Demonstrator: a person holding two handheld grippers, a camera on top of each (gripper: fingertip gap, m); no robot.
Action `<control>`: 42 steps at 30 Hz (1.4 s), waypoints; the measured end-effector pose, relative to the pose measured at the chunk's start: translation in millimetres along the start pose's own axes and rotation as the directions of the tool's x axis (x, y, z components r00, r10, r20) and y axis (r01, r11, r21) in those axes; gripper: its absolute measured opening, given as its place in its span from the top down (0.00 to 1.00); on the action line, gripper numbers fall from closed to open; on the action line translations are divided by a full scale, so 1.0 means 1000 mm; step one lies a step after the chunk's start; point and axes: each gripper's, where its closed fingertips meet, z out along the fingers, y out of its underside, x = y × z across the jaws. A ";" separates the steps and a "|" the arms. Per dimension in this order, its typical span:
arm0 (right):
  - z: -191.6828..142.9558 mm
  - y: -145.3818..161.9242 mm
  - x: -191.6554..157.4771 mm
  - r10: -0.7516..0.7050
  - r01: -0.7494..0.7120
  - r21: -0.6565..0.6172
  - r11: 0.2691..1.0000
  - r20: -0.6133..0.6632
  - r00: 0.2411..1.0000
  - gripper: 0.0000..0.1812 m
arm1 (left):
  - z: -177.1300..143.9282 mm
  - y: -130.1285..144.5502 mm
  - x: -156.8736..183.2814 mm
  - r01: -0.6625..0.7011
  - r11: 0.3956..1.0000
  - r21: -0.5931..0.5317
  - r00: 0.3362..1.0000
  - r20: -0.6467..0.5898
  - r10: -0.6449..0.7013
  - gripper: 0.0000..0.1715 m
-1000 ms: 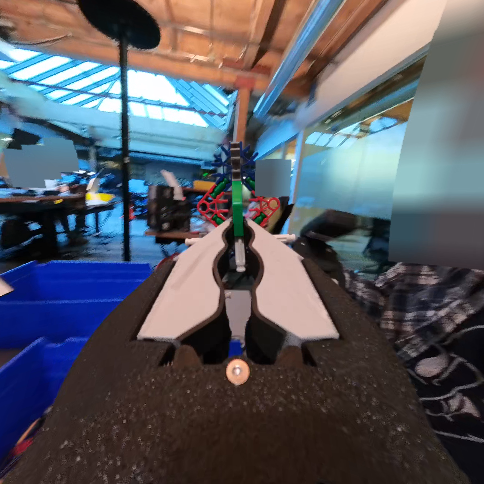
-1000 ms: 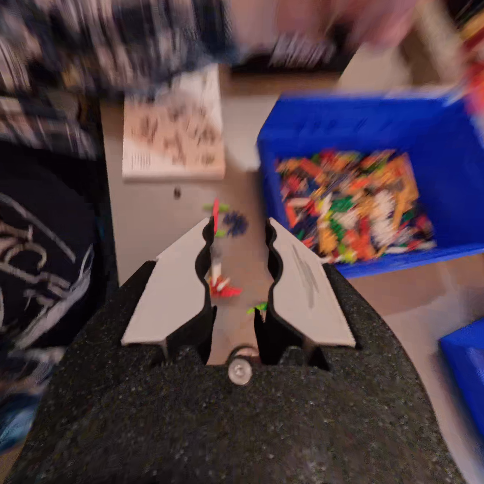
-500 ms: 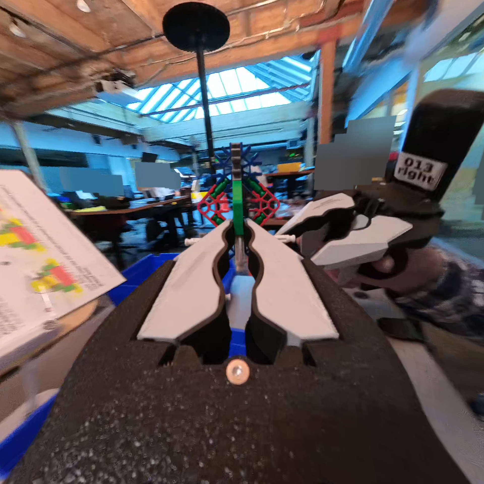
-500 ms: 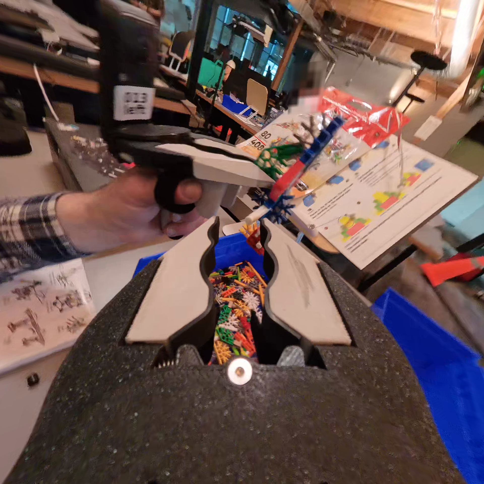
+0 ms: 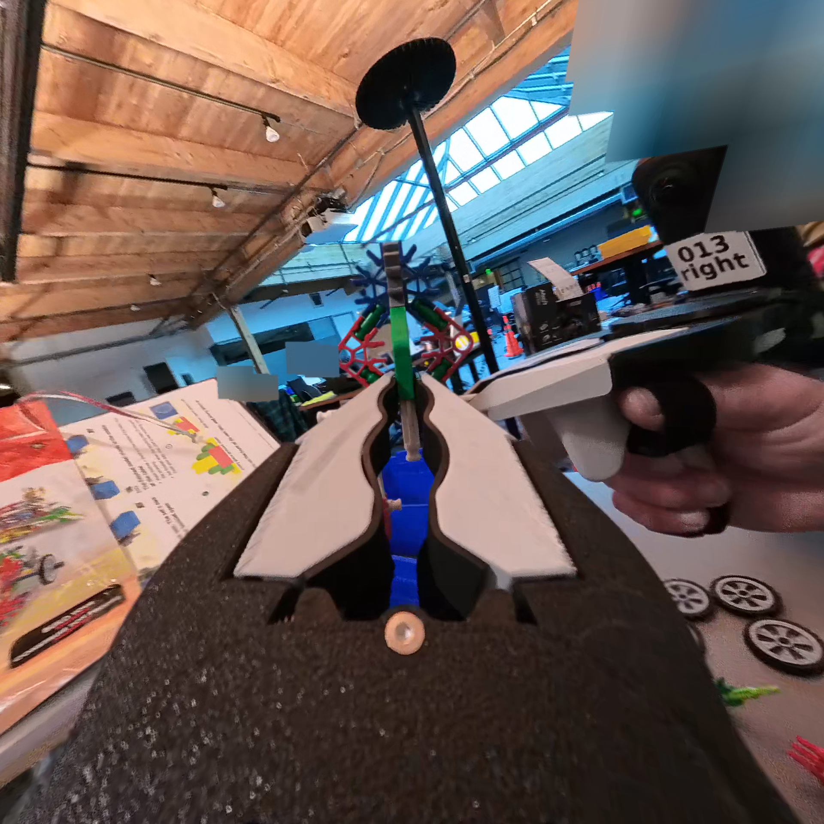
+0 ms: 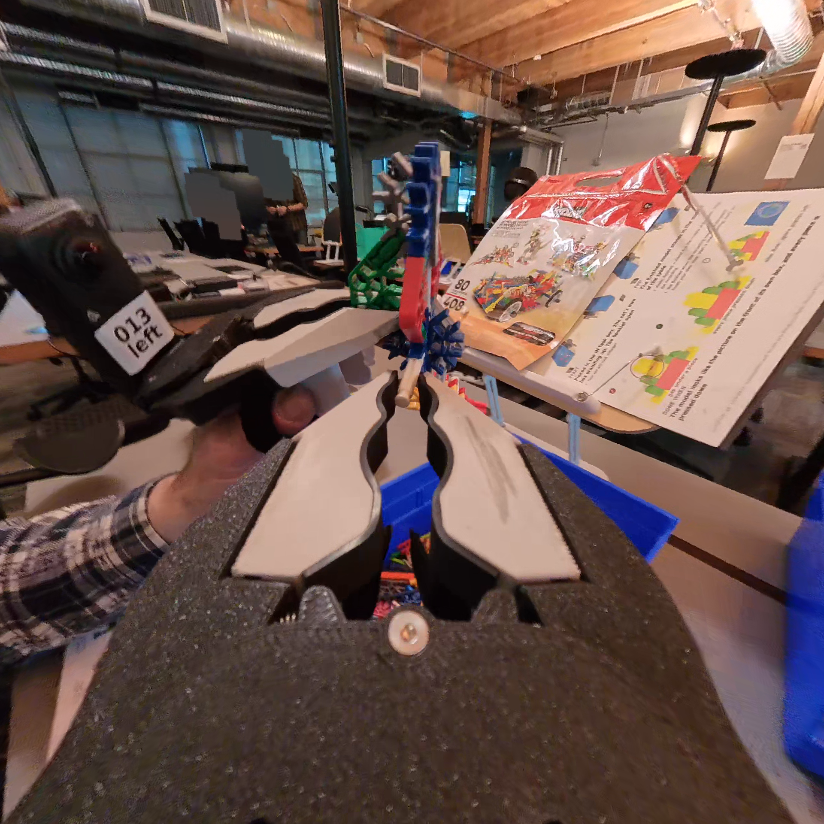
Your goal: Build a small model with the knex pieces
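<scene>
Now the left tool (image 5: 405, 383) is closed narrow on the model (image 5: 398, 321), a toy built from rods and snowflake connectors. Its two fingers pinch a grey rod just below a green piece, and the red, green and blue parts stand up past the tips. In the right wrist view the left tool (image 6: 383, 325) comes in from the left, held by a hand (image 6: 214, 446) in a plaid sleeve, and the model (image 6: 417, 276) rises from its tips.

The right tool (image 6: 408, 383) is nearly closed around the lower end of a grey rod (image 6: 408, 381) that hangs under the blue connector of the model. I cannot tell if its fingers really press on the rod. In the left wrist view the right tool (image 5: 472, 392) reaches in from the right, just beside the left tips, with a hand (image 5: 731, 450) on its grip.

Below both tools stands a blue bin (image 6: 615, 504) full of coloured pieces. To the right of the right tool a board (image 6: 722, 321) leans, with an instruction sheet and a red bag (image 6: 570, 249) clipped on it. On the counter (image 5: 633, 557), right of the left tool, lie three wheels (image 5: 744, 597), a green piece (image 5: 744, 693) and a red piece (image 5: 807, 758).
</scene>
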 end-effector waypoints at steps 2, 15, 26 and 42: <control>0.001 -0.001 -0.001 0.058 -0.058 0.021 0.998 0.016 0.998 0.95 | 0.000 -0.002 0.000 -0.031 1.000 0.000 0.999 0.036 0.031 0.99; 0.000 -0.007 -0.001 -0.026 0.027 0.055 0.998 -0.008 1.000 0.98 | 0.000 -0.007 0.002 0.016 1.000 0.008 0.999 0.029 -0.016 0.99; -0.006 -0.012 -0.006 -0.092 0.083 0.072 0.994 0.125 0.988 0.98 | -0.001 -0.012 0.005 0.458 0.887 0.051 0.864 -0.258 -0.432 0.98; -0.007 -0.008 -0.008 -0.114 0.096 0.072 0.993 0.315 0.942 0.97 | -0.007 -0.011 0.006 0.673 0.739 -0.013 0.655 -0.454 -0.604 0.97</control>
